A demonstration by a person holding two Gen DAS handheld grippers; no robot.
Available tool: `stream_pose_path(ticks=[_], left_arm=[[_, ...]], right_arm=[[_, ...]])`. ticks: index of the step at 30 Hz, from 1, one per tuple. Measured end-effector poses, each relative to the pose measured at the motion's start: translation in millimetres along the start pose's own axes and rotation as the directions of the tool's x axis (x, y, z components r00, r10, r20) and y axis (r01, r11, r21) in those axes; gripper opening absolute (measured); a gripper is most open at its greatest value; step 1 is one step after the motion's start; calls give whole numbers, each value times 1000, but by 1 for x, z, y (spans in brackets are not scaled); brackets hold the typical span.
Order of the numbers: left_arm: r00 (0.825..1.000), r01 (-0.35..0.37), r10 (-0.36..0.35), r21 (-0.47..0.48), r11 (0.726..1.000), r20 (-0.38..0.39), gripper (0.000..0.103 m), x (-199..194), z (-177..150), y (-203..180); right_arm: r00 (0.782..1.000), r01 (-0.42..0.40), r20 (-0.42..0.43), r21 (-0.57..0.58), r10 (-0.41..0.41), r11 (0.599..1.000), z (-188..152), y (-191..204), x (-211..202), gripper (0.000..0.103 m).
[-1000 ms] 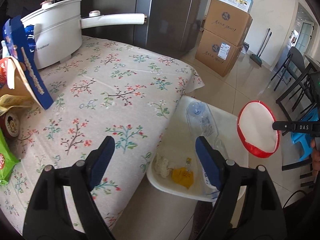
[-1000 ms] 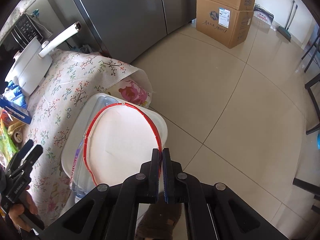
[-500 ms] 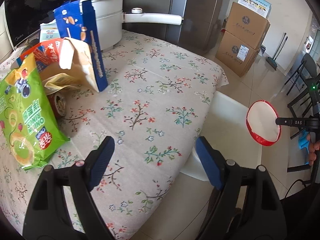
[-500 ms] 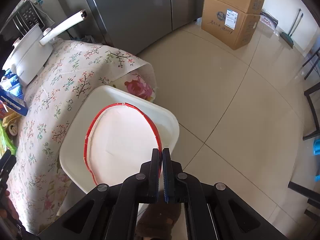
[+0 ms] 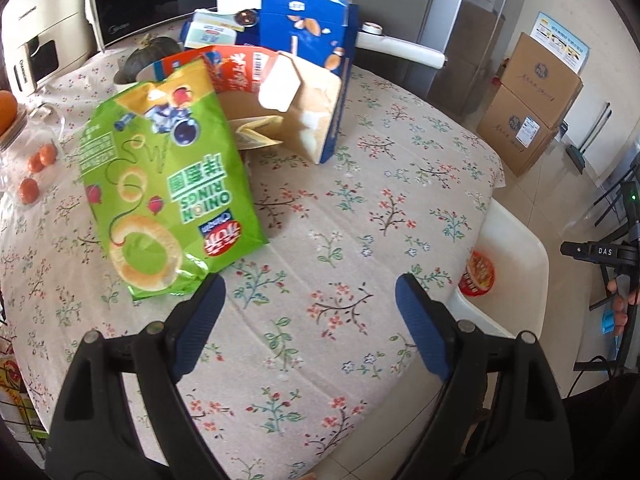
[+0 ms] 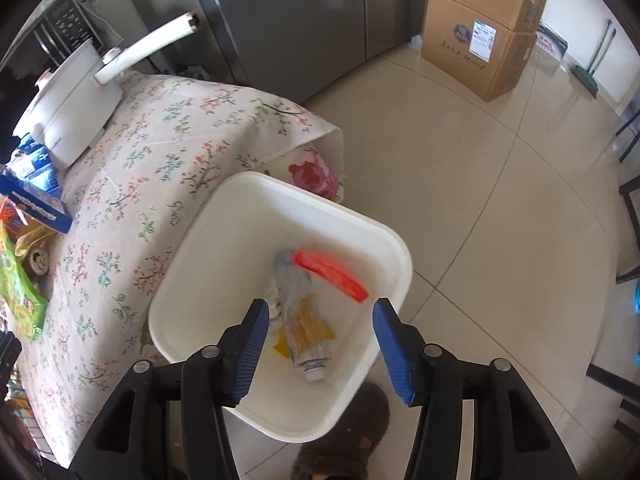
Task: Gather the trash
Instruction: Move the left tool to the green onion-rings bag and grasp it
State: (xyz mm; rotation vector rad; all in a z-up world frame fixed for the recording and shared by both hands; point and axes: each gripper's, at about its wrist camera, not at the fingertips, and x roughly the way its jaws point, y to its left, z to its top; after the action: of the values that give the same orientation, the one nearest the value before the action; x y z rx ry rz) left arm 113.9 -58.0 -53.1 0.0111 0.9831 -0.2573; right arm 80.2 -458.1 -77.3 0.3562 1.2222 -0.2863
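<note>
- The white bin (image 6: 394,264) stands on the floor against the table's edge, in the lower centre of the right wrist view; judging by that spot, it is parked there so rubbish can go from the flowered tablecloth (image 5: 328,240) straight over the side.
- The right gripper (image 6: 318,344) hangs directly above the bin, its jaws opening with nothing pressed between them. A red-rimmed lid (image 6: 330,274), blurred, sits inside the bin just above the gripper in the frame, beside a crushed plastic bottle (image 6: 298,312) and a yellow wrapper (image 6: 308,326).
- The left gripper (image 5: 310,312) has its jaws spread wide and empty, its jaws opening a little more, low in the left wrist view over bare cloth.
- The green onion-rings bag (image 5: 164,184) lies up and left of the left gripper, its lower corner just beside the left pad; likely the next piece to take.
- Behind it, in the upper centre, stand a torn blue carton (image 5: 316,60) and an orange-red box (image 5: 224,68).
</note>
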Motion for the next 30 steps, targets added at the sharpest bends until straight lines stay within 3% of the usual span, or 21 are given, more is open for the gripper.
stream_pose_path(ticks=[11,21,24,30], left_arm=[[995,-95,94,-172,981,-12,96,-5,-4,70],[990,-135,123,-227,964,-65,97,42,2,96],[994,-108,95,-294,950,-56,97,52,2,111],[999,42,-32,-417,908,32,94,58,-1,136]], right_arm=[[998,-51,16,-114,53,992,6,70,-6,68],[996,-79,8,-236,83,969,8,135,-1,69],[997,-76,3,-276,80,958,6,149,2,69],[998,-64,-12,-323,64,944,6,164,10,69]])
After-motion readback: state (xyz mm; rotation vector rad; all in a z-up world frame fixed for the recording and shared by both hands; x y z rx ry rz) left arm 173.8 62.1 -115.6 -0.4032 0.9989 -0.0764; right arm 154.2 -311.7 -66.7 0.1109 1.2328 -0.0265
